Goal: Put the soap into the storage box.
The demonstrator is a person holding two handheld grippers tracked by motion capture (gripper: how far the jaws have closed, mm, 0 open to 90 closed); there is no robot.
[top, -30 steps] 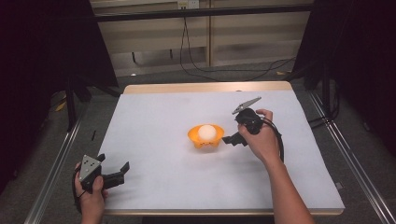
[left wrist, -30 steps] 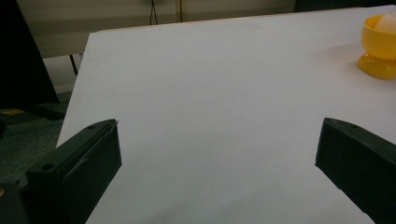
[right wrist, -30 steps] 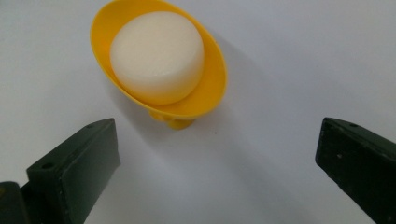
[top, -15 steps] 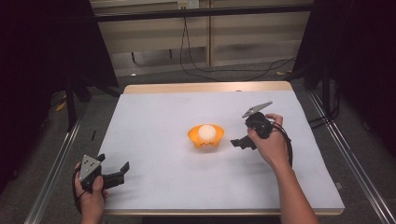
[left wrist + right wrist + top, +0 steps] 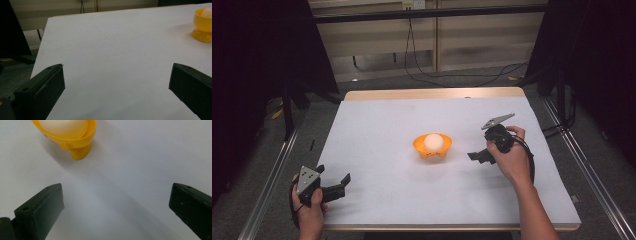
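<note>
A white egg (image 5: 434, 141) sits in a small orange-yellow plastic egg cup (image 5: 432, 149) near the middle of the white-covered table (image 5: 412, 200). The right gripper (image 5: 475, 156) hangs a little above the table just to the right of the cup, its jaws spread wide and empty, the cup ahead of them and slightly to the left in the right gripper view (image 5: 75, 142). The left gripper (image 5: 343, 181) rests low at the near left corner of the table, jaws also spread with nothing between them; the cup lies well apart from it, far ahead and to its right (image 5: 203, 25).

The step in hand looks like work on the egg and cup with the right gripper, which stands off from them. A next move toward them would call for swinging the jaws left to centre on the egg or cup and closing gently, since the cup is light and may tip.
</note>
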